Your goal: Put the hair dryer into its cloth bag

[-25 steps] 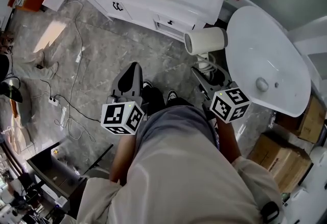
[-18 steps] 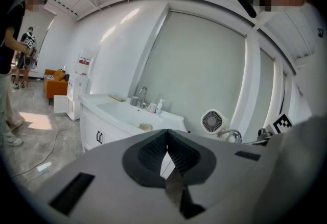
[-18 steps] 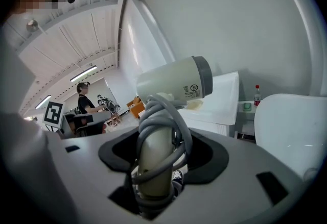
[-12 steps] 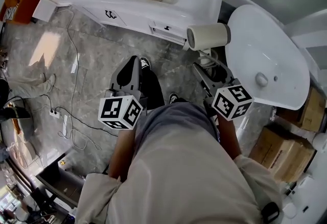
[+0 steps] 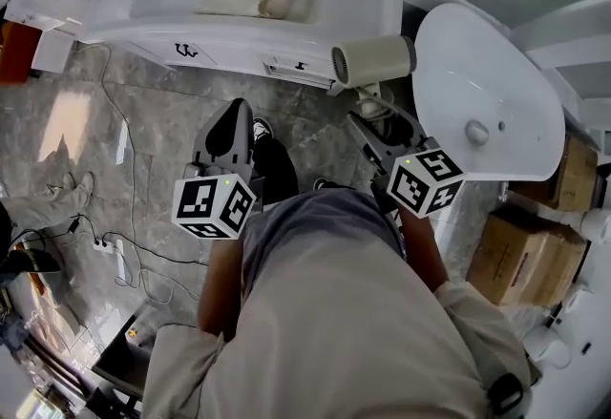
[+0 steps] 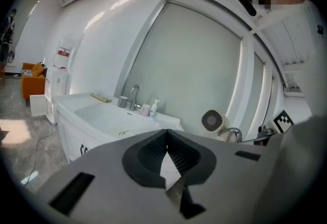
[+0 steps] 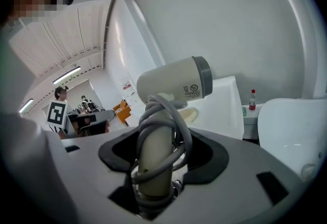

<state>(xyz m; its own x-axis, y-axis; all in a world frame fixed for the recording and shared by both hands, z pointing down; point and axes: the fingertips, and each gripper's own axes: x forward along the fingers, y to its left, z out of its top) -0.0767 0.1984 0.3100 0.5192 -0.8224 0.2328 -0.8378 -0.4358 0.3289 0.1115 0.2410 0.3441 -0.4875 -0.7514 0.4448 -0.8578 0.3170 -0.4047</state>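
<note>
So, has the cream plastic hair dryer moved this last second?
Yes. The hair dryer, in the right gripper, has moved up the head view, nearer the white vanity cabinet.

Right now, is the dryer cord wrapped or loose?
Wrapped: the cord loops round the handle of the hair dryer, held in the right gripper.

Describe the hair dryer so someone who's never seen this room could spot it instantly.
In the head view, find the white oval basin on the right. Just left of its rim, the right gripper grips the hair dryer by its handle. It is the cream barrel with a grey end, cord wound round the handle.
</note>
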